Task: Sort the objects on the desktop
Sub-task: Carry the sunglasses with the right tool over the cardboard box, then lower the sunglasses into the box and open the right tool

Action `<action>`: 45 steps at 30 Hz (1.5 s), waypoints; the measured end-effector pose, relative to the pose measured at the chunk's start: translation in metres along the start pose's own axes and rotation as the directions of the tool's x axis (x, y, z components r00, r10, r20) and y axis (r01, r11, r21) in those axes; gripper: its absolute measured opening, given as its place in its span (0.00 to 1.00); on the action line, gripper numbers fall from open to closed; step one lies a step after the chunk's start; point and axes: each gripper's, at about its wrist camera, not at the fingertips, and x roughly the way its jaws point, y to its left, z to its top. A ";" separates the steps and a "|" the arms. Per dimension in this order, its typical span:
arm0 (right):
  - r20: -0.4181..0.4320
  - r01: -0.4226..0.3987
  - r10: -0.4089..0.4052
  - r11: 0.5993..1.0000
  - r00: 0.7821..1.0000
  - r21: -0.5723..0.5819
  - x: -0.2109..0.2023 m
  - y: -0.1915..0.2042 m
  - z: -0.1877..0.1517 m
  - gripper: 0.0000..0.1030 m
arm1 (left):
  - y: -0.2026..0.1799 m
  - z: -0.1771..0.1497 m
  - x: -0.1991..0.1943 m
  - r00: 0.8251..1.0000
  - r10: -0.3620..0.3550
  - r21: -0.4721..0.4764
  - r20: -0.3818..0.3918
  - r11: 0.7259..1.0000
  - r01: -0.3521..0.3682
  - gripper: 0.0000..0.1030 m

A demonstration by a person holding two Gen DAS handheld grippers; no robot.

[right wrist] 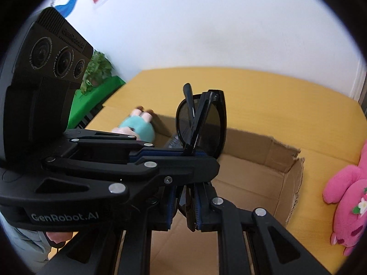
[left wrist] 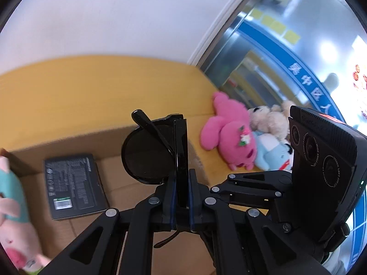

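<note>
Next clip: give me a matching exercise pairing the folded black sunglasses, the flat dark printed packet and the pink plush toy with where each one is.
Things:
1. folded black sunglasses
2. flat dark printed packet
3. pink plush toy

Places:
A. lying on the yellow tabletop, outside the box
B. lying flat on the floor of the brown cardboard box
C. clamped by the left gripper and the right gripper, above the box

Pairs: 1-C, 2-B, 3-A
</note>
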 end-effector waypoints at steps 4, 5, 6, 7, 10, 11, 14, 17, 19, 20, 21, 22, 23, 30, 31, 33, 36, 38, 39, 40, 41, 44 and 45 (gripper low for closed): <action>-0.068 -0.016 0.021 0.997 0.997 0.075 0.037 -0.027 -0.014 0.14 | 0.025 -0.001 0.045 0.997 -0.001 -0.054 -0.073 0.999 -0.003 0.05; -0.090 -0.013 0.021 0.996 0.996 0.092 0.049 -0.035 -0.017 0.14 | 0.031 -0.003 0.056 0.996 0.000 -0.070 -0.091 0.998 -0.006 0.05; -0.109 -0.011 0.023 0.994 0.994 0.106 0.058 -0.041 -0.020 0.14 | 0.037 -0.004 0.067 0.994 0.001 -0.083 -0.109 0.996 -0.010 0.05; -0.126 -0.009 0.024 0.993 0.992 0.118 0.066 -0.046 -0.022 0.14 | 0.042 -0.004 0.077 0.993 0.002 -0.095 -0.122 0.995 -0.014 0.05; -0.177 0.000 0.029 0.987 0.984 0.162 0.091 -0.064 -0.024 0.14 | 0.057 -0.005 0.099 0.989 0.017 -0.124 -0.145 0.992 -0.035 0.05; -0.186 -0.009 0.044 0.983 0.982 0.182 0.098 -0.069 -0.024 0.14 | 0.061 -0.004 0.104 0.988 0.019 -0.136 -0.151 0.990 -0.040 0.05; -0.196 -0.030 0.077 0.972 0.978 0.234 0.108 -0.080 -0.024 0.14 | 0.070 -0.003 0.115 0.985 0.019 -0.159 -0.169 0.986 -0.047 0.06; -0.215 -0.007 0.058 0.973 0.975 0.231 0.115 -0.085 -0.024 0.14 | 0.073 -0.002 0.126 0.983 0.014 -0.161 -0.185 0.986 -0.044 0.07; -0.222 0.005 0.048 0.972 0.974 0.235 0.117 -0.087 -0.026 0.14 | 0.075 -0.002 0.131 0.981 0.000 -0.179 -0.195 0.983 -0.035 0.11; -0.229 0.027 0.027 0.973 0.973 0.227 0.117 -0.087 -0.028 0.16 | 0.075 -0.001 0.132 0.981 0.010 -0.186 -0.196 0.981 -0.047 0.13; -0.234 0.052 -0.001 0.975 0.972 0.214 0.117 -0.086 -0.028 0.19 | 0.074 0.000 0.131 0.981 0.014 -0.192 -0.194 0.980 -0.052 0.19; -0.241 0.076 -0.026 0.976 0.970 0.202 0.118 -0.086 -0.029 0.25 | 0.072 0.000 0.128 0.982 0.011 -0.192 -0.187 0.980 -0.048 0.22; -0.248 0.087 -0.037 0.977 0.968 0.196 0.118 -0.085 -0.030 0.36 | 0.069 0.001 0.122 0.984 0.011 -0.186 -0.175 0.982 -0.044 0.31; -0.153 0.100 -0.076 0.983 0.985 0.154 0.070 -0.058 -0.043 0.66 | 0.022 -0.001 0.024 0.989 0.150 -0.032 0.015 0.988 -0.149 0.50; -0.130 0.109 -0.090 0.984 0.987 0.142 0.057 -0.051 -0.048 0.68 | 0.009 -0.008 0.004 0.982 0.180 0.010 0.064 0.983 -0.181 0.52; -0.056 0.140 -0.134 0.983 0.989 0.116 0.021 -0.031 -0.063 0.69 | -0.018 -0.028 -0.039 0.953 0.248 0.077 0.176 0.961 -0.265 0.69; 0.085 0.181 -0.187 0.981 0.979 0.072 -0.042 0.003 -0.080 0.78 | -0.053 -0.069 -0.100 0.865 0.356 0.112 0.353 0.902 -0.417 0.91; 0.180 0.204 -0.211 0.977 0.961 0.060 -0.078 0.033 -0.097 0.80 | -0.072 -0.102 -0.134 0.802 0.400 0.120 0.444 0.860 -0.495 1.00; 0.208 0.203 -0.210 0.978 0.955 0.056 -0.084 0.036 -0.093 0.81 | -0.082 -0.120 -0.149 0.772 0.414 0.118 0.483 0.843 -0.526 1.00; 0.247 0.202 -0.207 0.978 0.947 0.047 -0.102 0.048 -0.103 0.81 | -0.089 -0.139 -0.162 0.751 0.422 0.112 0.508 0.832 -0.543 1.00; 0.273 0.202 -0.205 0.979 0.940 0.040 -0.114 0.058 -0.109 0.82 | -0.094 -0.158 -0.174 0.741 0.423 0.108 0.522 0.829 -0.549 1.00; 0.355 0.241 -0.228 0.970 0.907 0.006 -0.151 0.092 -0.138 0.83 | -0.103 -0.202 -0.200 0.726 0.434 0.079 0.533 0.829 -0.553 1.00; 0.364 0.261 -0.242 0.965 0.900 -0.003 -0.152 0.106 -0.139 0.85 | -0.107 -0.214 -0.206 0.719 0.440 0.070 0.537 0.827 -0.558 1.00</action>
